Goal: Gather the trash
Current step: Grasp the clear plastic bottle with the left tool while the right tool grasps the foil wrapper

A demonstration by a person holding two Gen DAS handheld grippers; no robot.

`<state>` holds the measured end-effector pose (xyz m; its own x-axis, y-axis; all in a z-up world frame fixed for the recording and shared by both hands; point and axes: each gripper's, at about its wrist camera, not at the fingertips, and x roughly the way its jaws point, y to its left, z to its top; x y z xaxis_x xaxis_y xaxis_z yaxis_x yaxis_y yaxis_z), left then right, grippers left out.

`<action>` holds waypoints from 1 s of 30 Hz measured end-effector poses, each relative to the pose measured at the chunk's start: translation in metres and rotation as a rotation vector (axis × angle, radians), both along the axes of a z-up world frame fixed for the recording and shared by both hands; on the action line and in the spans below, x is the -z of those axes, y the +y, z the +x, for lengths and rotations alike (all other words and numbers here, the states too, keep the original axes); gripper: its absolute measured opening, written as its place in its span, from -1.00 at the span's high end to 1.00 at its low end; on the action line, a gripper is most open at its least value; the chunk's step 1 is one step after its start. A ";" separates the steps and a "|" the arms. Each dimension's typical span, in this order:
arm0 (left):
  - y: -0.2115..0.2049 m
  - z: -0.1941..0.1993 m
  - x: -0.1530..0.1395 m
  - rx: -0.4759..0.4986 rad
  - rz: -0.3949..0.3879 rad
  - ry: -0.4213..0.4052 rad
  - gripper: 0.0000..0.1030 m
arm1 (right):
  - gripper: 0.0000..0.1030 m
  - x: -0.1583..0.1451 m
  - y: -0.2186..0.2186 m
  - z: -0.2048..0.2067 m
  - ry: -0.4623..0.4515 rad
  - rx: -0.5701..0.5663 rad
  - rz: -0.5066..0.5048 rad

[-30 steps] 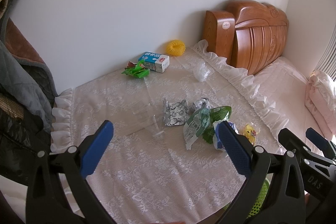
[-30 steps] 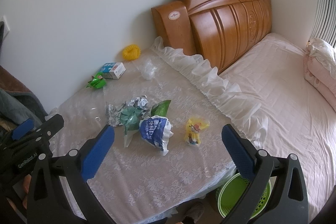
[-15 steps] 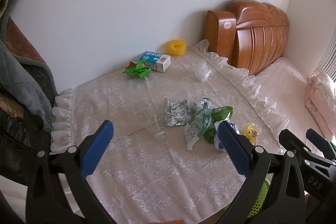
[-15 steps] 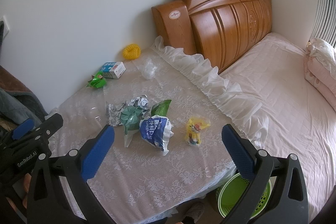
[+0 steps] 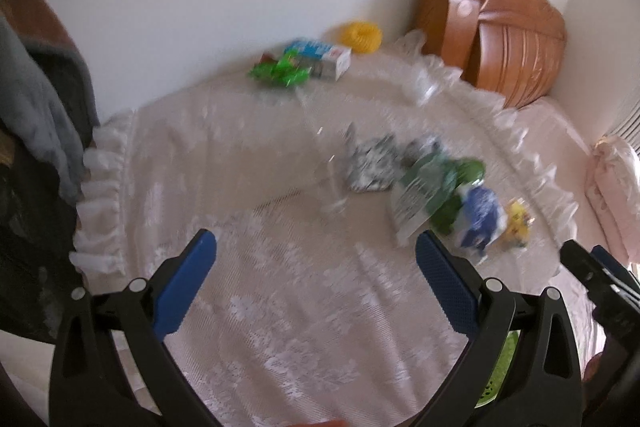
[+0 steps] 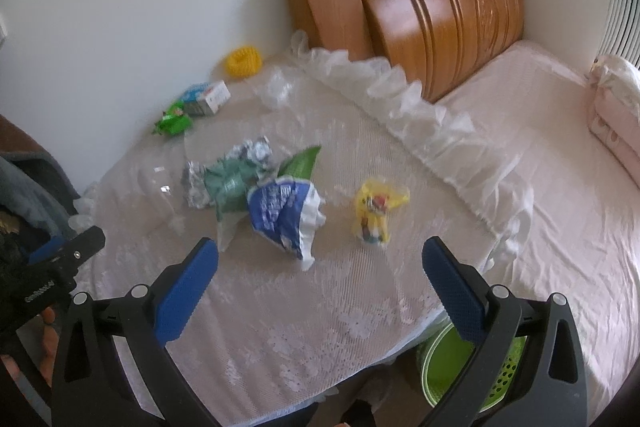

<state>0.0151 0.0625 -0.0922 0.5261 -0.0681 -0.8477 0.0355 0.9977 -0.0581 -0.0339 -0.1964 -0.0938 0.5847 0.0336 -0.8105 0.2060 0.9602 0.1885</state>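
Trash lies on a lace-covered table (image 6: 320, 307): a blue and white bag (image 6: 282, 215), a yellow wrapper (image 6: 374, 213), a green bag (image 6: 232, 183), crumpled foil (image 6: 200, 183), a green wrapper (image 6: 172, 121), a small carton (image 6: 208, 99) and clear plastic (image 6: 280, 89). My right gripper (image 6: 320, 279) is open and empty above the table's near edge, close to the blue bag. My left gripper (image 5: 312, 275) is open and empty, to the left, near a clear cup (image 5: 332, 187). The blue bag (image 5: 478, 219) and foil (image 5: 370, 163) also show in the left wrist view.
A green basket (image 6: 472, 367) stands on the floor below the table's near right corner. A bed (image 6: 560, 207) with a wooden headboard (image 6: 420, 7) lies to the right. A yellow ring (image 6: 242, 61) sits by the wall. Clothes (image 5: 36, 131) hang at left.
Both grippers have moved forward and down toward the table; the trash looks larger and nearer. The left view is blurred by motion. Both stay open.
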 end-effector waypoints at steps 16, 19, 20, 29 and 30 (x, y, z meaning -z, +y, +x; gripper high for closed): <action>-0.004 0.086 0.055 -0.040 -0.079 0.065 -0.85 | -0.96 0.050 -0.008 0.006 0.108 0.070 0.022; -0.009 0.107 0.063 -0.071 -0.069 0.077 -0.85 | -0.96 0.055 -0.011 0.007 0.122 0.090 0.024; -0.008 0.114 0.067 -0.089 -0.070 0.089 -0.85 | -0.96 0.057 -0.012 0.008 0.127 0.096 0.026; 0.015 0.135 0.088 -0.197 -0.192 0.143 -0.61 | -0.96 0.063 -0.011 0.019 0.140 0.105 0.025; 0.014 0.134 0.090 -0.193 -0.198 0.152 -0.52 | -0.96 0.062 -0.010 0.021 0.136 0.100 0.029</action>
